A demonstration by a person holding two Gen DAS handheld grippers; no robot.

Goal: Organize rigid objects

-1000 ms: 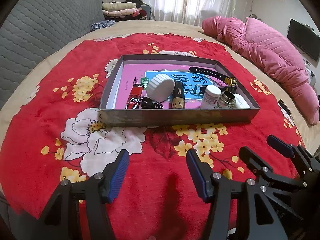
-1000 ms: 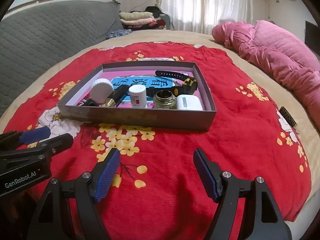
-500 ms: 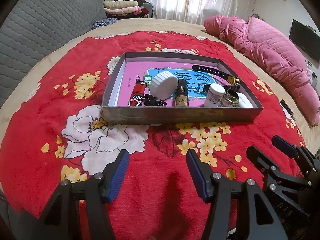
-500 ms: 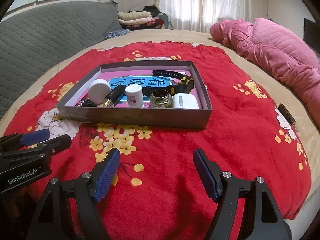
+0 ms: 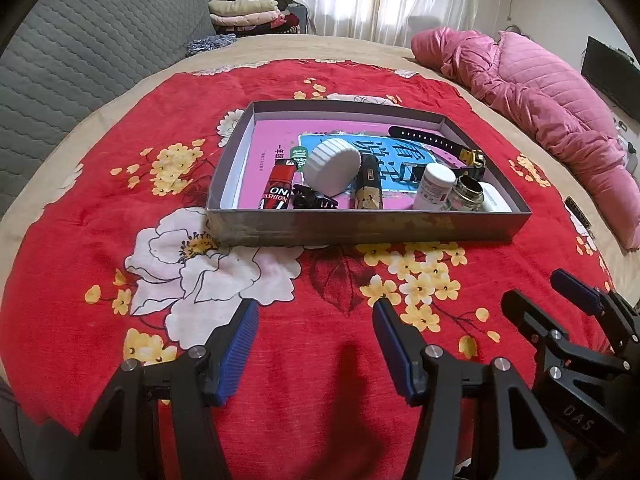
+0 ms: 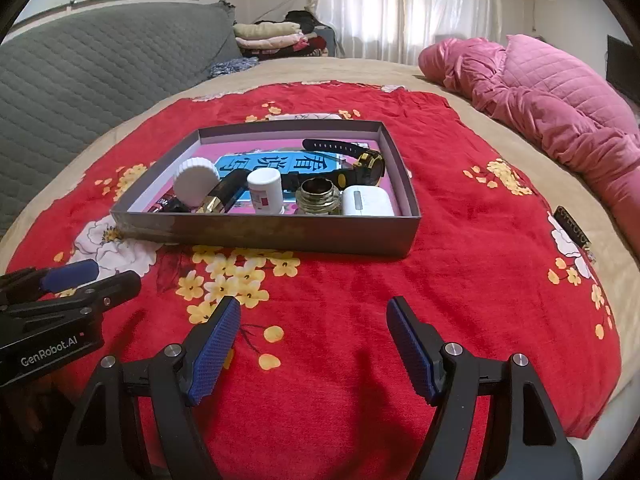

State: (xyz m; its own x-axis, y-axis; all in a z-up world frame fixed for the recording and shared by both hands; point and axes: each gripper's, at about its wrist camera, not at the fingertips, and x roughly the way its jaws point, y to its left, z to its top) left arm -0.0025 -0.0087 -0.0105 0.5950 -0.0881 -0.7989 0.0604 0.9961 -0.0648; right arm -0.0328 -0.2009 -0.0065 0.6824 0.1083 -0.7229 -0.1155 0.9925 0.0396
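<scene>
Red floral blanket covered the bed; on it sat the grey box, nearer the bed's far edge than your claws. You held the left claw released, nothing between its blue pads, over bare blanket short of the box's near wall. Your right claw was likewise spread wide and empty. Inside the box, along the near wall: red lighter, black hair clip, white ribbed lid, white bottle, metal jar, white earbud case. Black watch lay toward the box's far right corner.
</scene>
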